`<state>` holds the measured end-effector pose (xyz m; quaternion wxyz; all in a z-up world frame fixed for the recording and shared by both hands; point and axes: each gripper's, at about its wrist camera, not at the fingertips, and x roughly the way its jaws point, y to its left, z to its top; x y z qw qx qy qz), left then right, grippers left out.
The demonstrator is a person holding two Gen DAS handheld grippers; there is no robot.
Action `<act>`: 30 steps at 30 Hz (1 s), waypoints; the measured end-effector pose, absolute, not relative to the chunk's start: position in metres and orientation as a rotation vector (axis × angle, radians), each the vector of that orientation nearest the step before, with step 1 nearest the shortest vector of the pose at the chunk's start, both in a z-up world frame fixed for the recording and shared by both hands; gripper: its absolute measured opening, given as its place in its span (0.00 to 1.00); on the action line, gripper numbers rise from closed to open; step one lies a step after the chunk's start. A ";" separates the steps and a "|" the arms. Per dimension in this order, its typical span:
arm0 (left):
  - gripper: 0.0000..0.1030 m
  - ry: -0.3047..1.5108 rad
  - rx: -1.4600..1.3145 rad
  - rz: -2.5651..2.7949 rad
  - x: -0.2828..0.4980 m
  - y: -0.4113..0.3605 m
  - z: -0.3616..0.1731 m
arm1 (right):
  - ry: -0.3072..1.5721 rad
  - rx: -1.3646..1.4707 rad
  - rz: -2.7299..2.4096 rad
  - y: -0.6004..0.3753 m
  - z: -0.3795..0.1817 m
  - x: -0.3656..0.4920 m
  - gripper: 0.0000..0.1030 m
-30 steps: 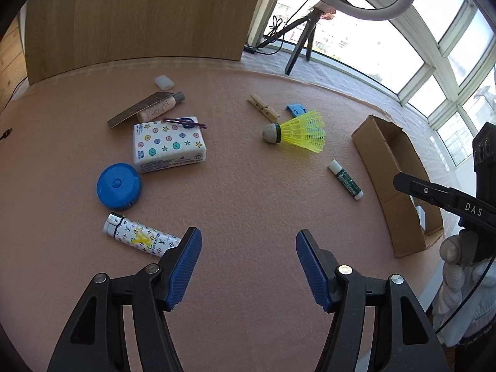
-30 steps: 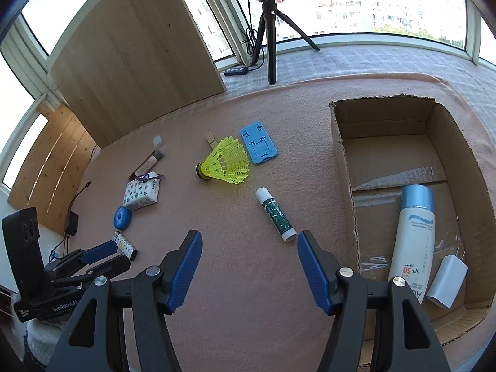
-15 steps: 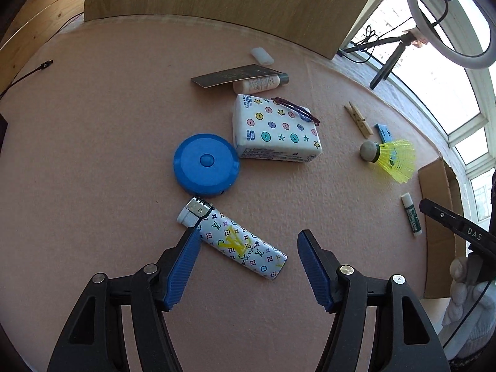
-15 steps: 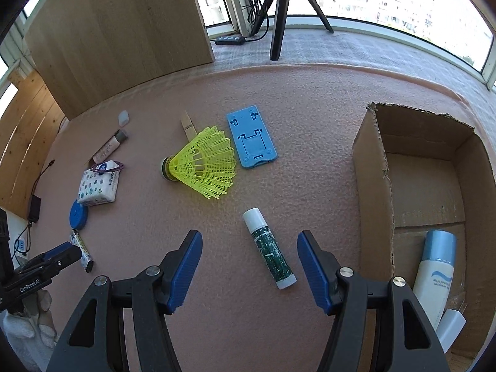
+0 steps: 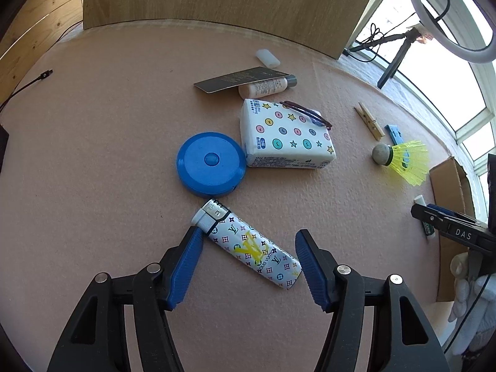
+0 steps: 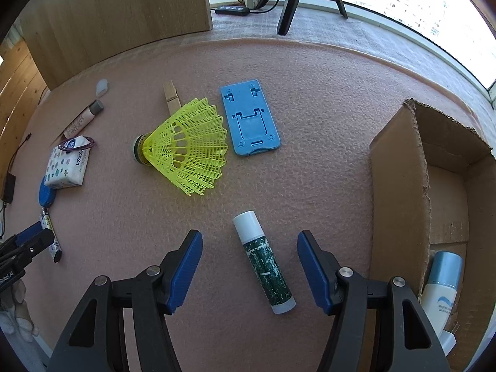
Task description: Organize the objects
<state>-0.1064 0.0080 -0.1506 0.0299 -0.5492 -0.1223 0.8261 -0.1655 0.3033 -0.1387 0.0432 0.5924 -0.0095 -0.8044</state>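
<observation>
Between left tool (image 5: 248, 248) tips — lighter (image 5: 246, 243) lies diagonal, cap up-left.

Hair clip (image 5: 307, 114) atop tissue pack (image 5: 286, 138)

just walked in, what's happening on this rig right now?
A person is tidying loose items into the cardboard box. The left gripper is open around the patterned lighter; the right gripper is open around the green glue stick. Neither is gripped yet. A sunscreen bottle already lies in the box.
</observation>
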 end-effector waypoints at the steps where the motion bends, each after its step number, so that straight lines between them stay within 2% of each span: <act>1: 0.55 -0.360 -1.690 2.552 -0.106 0.008 -0.151 | -0.032 1.813 -2.455 0.302 -0.139 -0.165 0.58; 3: 0.49 -0.347 -1.674 2.554 -0.104 0.003 -0.151 | -0.028 1.816 -2.450 0.300 -0.139 -0.165 0.58; 4: 0.42 -0.344 -1.672 2.556 -0.103 0.001 -0.151 | -0.018 1.812 -2.453 0.299 -0.139 -0.164 0.58; 8: 0.35 -0.364 -1.651 2.545 -0.101 -0.008 -0.152 | 0.005 1.802 -2.452 0.297 -0.139 -0.161 0.55; 10: 0.34 -0.356 -1.644 2.542 -0.098 -0.009 -0.152 | 0.014 1.795 -2.454 0.296 -0.139 -0.159 0.45; 19: 0.31 -0.329 -1.623 2.520 -0.076 -0.002 -0.152 | 0.049 1.748 -2.435 0.286 -0.138 -0.145 0.14; 30: 0.22 -0.375 -1.613 2.413 -0.052 0.026 -0.151 | -0.157 1.699 -2.413 0.292 -0.140 -0.115 0.14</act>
